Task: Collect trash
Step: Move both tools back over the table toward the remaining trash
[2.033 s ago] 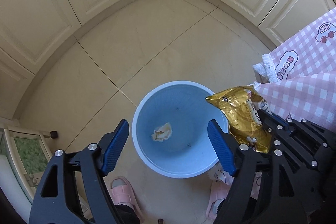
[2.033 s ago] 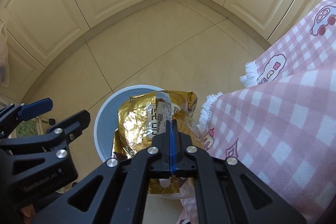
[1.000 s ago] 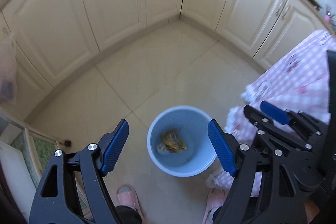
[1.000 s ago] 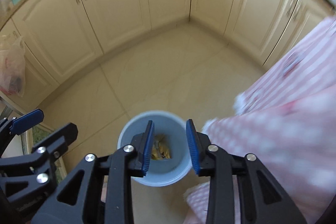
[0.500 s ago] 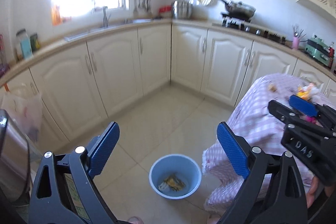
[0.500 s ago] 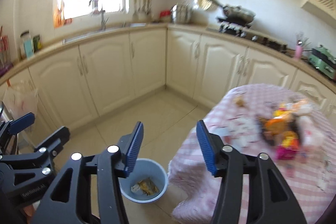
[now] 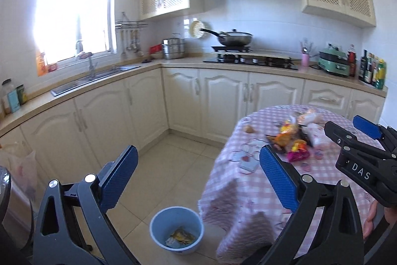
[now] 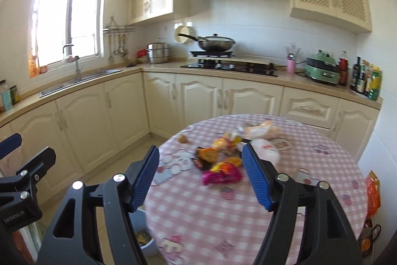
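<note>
Both released and holding nothing: left hand-held gripper (image 7: 197, 181), right hand-held gripper (image 8: 201, 178), jaws just opened wider. Wrappers (image 8: 220, 165) piled on counter (image 8: 310, 190); gold packet (image 7: 182, 235) inside blue bin (image 7: 158, 222) on floor.

The table wore a matt pink checked cloth (image 8: 285, 203). Crinkled glossy wrappers (image 8: 222, 173) lay near its middle. The blue plastic bin (image 7: 176, 230) looked smooth; the floor tiles (image 7: 173, 160) shone; the sink (image 7: 99, 77) was bright metal.

Bright daylight through window (image 7: 72, 9), blown out white, haze spreading onto wall. Strong fisheye bending, dark vignette at corners. Wrappers (image 8: 223, 160) on table (image 8: 310, 190) motion-blurred, both views.
</note>
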The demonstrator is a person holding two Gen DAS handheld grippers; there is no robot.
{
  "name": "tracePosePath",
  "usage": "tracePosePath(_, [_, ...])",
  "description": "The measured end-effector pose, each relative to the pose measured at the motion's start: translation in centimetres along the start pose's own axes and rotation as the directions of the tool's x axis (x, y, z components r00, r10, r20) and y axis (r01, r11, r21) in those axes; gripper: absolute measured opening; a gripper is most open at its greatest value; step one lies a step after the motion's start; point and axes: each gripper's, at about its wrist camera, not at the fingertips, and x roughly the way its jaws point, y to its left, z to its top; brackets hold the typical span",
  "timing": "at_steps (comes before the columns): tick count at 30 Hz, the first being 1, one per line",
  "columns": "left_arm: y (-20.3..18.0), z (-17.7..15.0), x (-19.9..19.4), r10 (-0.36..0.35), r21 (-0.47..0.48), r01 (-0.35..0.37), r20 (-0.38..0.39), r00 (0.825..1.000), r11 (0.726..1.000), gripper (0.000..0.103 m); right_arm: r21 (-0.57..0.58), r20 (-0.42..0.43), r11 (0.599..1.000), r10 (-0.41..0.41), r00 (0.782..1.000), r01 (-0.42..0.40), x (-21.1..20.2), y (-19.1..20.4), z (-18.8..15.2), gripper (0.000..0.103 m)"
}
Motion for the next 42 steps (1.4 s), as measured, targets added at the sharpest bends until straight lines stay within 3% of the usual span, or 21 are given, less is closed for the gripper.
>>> tracePosePath(7, [-5.8, -0.1, 2.3, -0.113, 0.044, 0.117, -0.088, 0.99, 0.992, 0.095, 0.089, -0.046, 0.991, -0.1, 0.994, 0.104, 1.3, -7.0, -1.7, 0.069])
tracePosePath(13, [-10.3, -0.8, 5.2, -0.116, 0.099, 0.133, -0.158, 0.981, 0.986, 0.095, 0.14, -0.113, 0.978, -0.14, 0.984, 0.155, 3.8, -10.6, -3.5, 0.069])
tracePosePath(26, [-14.4, -1.8, 12.4, -0.101, 0.174, 0.156, -0.287, 0.953, 0.972, 0.095, 0.176, -0.216, 0.967, -0.146, 0.965, 0.186, 10.2, -13.9, -4.7, 0.069])
tracePosePath(36, [-16.3, -2.2, 15.1, -0.162, 0.172, 0.229, -0.332, 0.929, 0.958, 0.095, 0.187, -0.261, 0.962, -0.148, 0.954, 0.201, 12.9, -15.2, -5.3, 0.069])
tracePosePath(39, [-16.6, -2.4, 15.8, -0.202, 0.151, 0.268, -0.351, 0.914, 0.951, 0.095, 0.199, -0.267, 0.959, -0.144, 0.953, 0.2, 13.2, -15.7, -5.4, 0.069])
tracePosePath(42, [-16.8, -2.4, 16.7, -0.227, 0.129, 0.289, -0.361, 0.905, 0.949, 0.089, 0.206, -0.274, 0.958, -0.139, 0.952, 0.199, 13.6, -16.0, -5.4, 0.069])
